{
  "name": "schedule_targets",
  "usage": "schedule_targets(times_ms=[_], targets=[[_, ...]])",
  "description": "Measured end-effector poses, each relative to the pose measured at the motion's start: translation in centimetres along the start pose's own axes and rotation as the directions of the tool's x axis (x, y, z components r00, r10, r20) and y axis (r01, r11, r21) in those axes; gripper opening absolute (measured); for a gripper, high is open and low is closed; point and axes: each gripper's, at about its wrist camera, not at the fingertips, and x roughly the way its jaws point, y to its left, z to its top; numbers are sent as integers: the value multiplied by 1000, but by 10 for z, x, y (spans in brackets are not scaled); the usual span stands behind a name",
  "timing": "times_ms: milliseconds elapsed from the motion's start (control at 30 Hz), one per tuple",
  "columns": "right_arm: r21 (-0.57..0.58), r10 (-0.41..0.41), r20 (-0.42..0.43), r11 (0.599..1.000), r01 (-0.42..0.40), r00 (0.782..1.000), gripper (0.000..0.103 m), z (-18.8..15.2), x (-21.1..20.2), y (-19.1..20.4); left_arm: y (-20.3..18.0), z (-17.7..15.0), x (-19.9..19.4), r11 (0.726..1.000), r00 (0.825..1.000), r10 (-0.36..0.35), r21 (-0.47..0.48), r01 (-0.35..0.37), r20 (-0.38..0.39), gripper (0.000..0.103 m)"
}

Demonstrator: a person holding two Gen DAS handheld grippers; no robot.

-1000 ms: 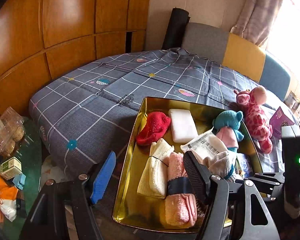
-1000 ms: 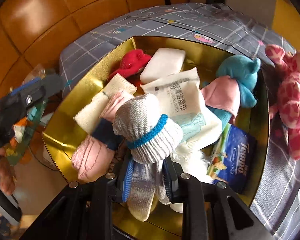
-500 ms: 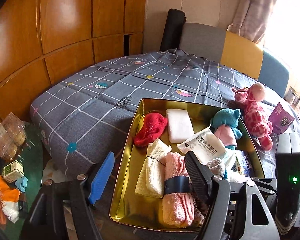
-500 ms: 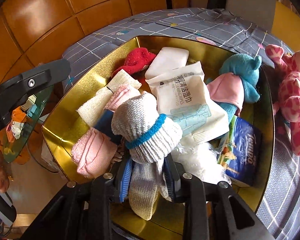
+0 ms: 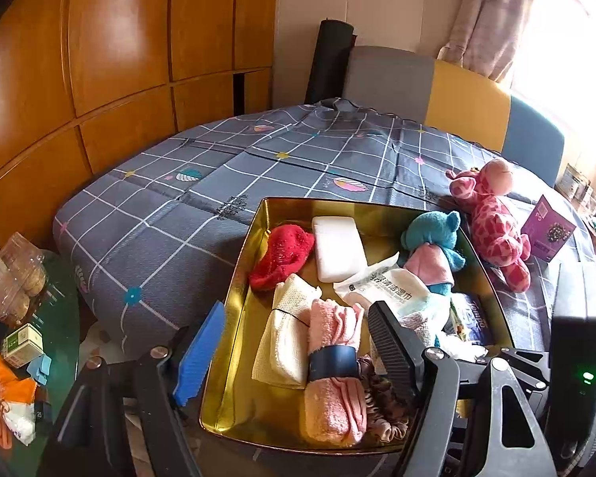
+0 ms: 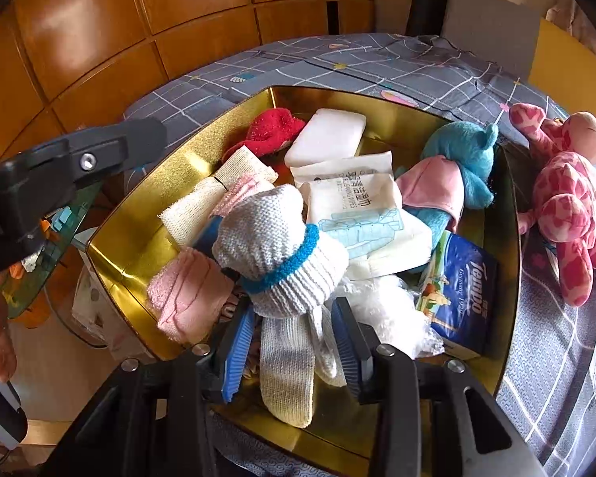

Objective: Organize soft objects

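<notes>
A gold tray (image 5: 234,302) (image 6: 131,214) on the grey bed holds soft things: a red cloth (image 5: 282,256), a white block (image 5: 337,248), a wipes pack (image 6: 357,206), a cream towel (image 5: 284,334), a pink rolled towel (image 5: 333,361), a teal plush (image 6: 463,159) and a blue tissue pack (image 6: 463,290). My right gripper (image 6: 294,338) has widened around the white knit sock bundle with a blue band (image 6: 278,258), which rests on the tray's contents. My left gripper (image 5: 294,342) is open and empty over the tray's near left edge.
A pink giraffe plush (image 5: 492,218) (image 6: 564,194) lies on the bed right of the tray, with a purple box (image 5: 548,232) beside it. A green glass side table (image 5: 31,318) with packets stands at left. Wooden wall panels are behind.
My right gripper's fingers have spread apart and the sock bundle has sunk slightly into the tray. My left gripper has drawn back and up a little.
</notes>
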Motion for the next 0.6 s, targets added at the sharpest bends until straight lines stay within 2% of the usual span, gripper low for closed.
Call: schedule_targets(times_ms=[333, 433, 600], targets=[[17, -3, 65, 1000, 2, 998, 42, -1, -13, -4, -2, -2, 0, 1000, 1000, 2, 6, -2, 0, 77], [0, -36, 48, 999, 36, 998, 33, 1, -3, -3, -3, -2, 0, 1000, 1000, 5, 8, -5, 0, 77], [9, -41, 41, 999, 41, 998, 32, 0, 5, -4, -5, -3, -1, 1000, 1000, 10, 16, -10, 3, 79]])
